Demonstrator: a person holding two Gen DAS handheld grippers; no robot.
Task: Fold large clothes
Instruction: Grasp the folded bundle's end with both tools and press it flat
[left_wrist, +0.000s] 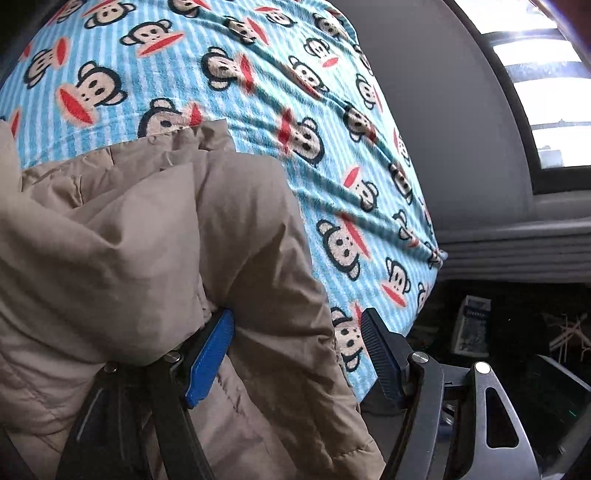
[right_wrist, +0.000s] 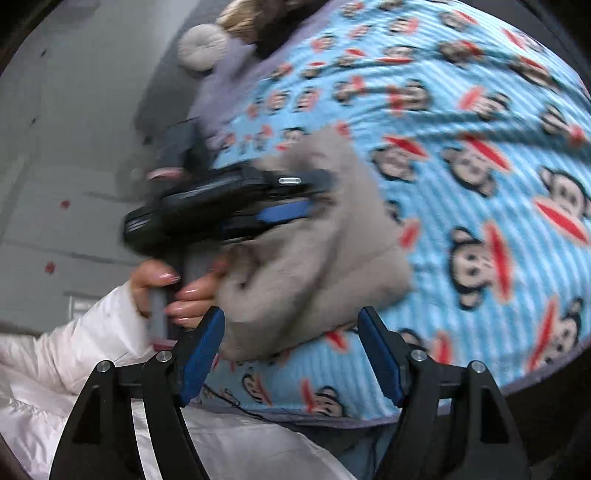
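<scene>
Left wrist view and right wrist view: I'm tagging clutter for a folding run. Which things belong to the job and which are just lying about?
Belongs to the job:
- tan padded jacket
- left claw, open, jacket fabric between its pads
- right claw, open, nothing between its pads
- monkey-print blanket, the surface under the jacket

Just lying about:
- small box on the floor
- round cushion

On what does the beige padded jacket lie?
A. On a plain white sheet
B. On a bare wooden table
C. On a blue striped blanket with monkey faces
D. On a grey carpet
C: the beige padded jacket rests on the blue striped blanket printed with monkey faces, seen in both wrist views.
</scene>
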